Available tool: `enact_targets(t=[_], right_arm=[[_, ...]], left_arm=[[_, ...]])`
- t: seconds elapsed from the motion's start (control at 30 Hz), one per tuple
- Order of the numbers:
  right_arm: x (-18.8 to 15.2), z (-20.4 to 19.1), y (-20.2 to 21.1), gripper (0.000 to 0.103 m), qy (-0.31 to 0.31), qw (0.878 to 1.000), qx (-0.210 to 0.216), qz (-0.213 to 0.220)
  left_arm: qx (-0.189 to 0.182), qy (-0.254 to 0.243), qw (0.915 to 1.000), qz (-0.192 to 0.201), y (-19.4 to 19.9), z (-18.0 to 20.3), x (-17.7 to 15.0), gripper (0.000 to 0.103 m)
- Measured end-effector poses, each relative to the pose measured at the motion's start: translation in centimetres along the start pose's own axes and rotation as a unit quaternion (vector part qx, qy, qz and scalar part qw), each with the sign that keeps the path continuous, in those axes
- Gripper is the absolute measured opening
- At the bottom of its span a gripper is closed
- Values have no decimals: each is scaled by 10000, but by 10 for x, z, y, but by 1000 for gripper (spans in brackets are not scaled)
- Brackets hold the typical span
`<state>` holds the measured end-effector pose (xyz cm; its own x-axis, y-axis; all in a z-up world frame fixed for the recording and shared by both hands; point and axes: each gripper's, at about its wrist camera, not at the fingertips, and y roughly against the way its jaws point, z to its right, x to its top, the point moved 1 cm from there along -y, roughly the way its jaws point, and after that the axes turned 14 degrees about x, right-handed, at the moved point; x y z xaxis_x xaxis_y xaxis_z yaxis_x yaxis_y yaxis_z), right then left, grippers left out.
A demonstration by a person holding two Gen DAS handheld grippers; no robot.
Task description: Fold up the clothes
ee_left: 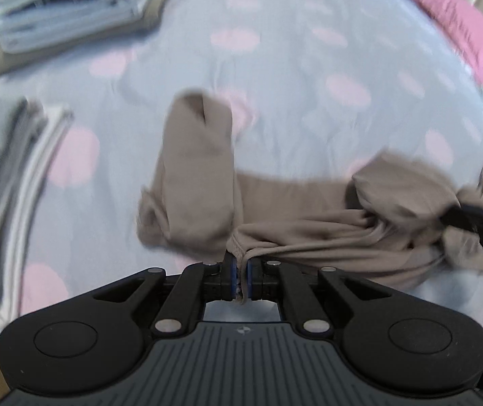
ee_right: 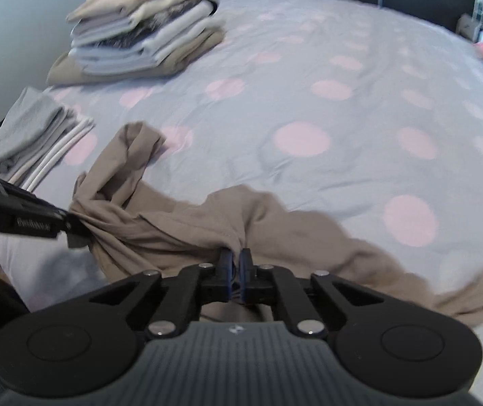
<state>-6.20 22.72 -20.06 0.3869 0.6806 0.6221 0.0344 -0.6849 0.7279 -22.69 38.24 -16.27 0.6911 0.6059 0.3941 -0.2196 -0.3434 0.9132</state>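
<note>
- Left gripper [ee_left: 240, 272], left wrist view: jaws are seen clamped on a hem of the tan garment [ee_left: 201, 176], which is spread crumpled on the dotted bedsheet [ee_left: 292, 50].
- Right gripper [ee_left: 478, 226] is seen at the right edge, gripping the same garment.
- Right wrist view: right gripper [ee_right: 236, 265] is pinched together on bunched tan cloth.
- Two stacks of folded clothes [ee_right: 140, 30] [ee_right: 35, 135] are noted at the left.

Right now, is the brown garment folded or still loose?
Loose. The brown garment lies crumpled and bunched on the bed, pinched by the left gripper and right gripper, with no neat fold.
</note>
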Motion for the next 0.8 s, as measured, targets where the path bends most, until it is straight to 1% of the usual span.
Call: enact_targets(t=[0.07,0.13,0.2,0.33,0.43,0.5,0.53,0.6,0.63,0.7,0.8], right_arm=[[6,1,21,5,14,9998,-93,197],[15,3,46,4,67,9985,-269,464],[25,6,75,4,47,9964,-391,754],[43,15,141,4,-32,9887,-650,1348],[50,29,194,4,-165,9804,-1006,1687],[48,40,221,4,-299,9768,-1242,1720],[46,47,230,4,-395,9766,-1290,1677],[36,58,236,4,-569,9810,-1229,1388],[27,61,234,4,-670,9832,-1170,1233],[6,64,219,5,-860,9870,-1026,895],[-31,55,176,5,-1120,9907,-716,281]], left_arm=[[-114,217,9994,240,17,-9,15,4],[-49,365,9974,616,38,-17,33,3],[10,496,9937,1003,62,-27,51,3],[86,640,9808,1841,122,-43,88,3],[143,632,9693,2371,162,-49,103,3],[78,510,9715,2312,160,-44,101,3],[45,449,9726,2283,160,-42,100,3],[-21,328,9744,2223,158,-38,97,3],[-59,263,9756,2180,156,-35,96,3],[-225,80,9816,1893,135,-24,81,3],[-439,-184,9891,1393,101,-4,56,3]])
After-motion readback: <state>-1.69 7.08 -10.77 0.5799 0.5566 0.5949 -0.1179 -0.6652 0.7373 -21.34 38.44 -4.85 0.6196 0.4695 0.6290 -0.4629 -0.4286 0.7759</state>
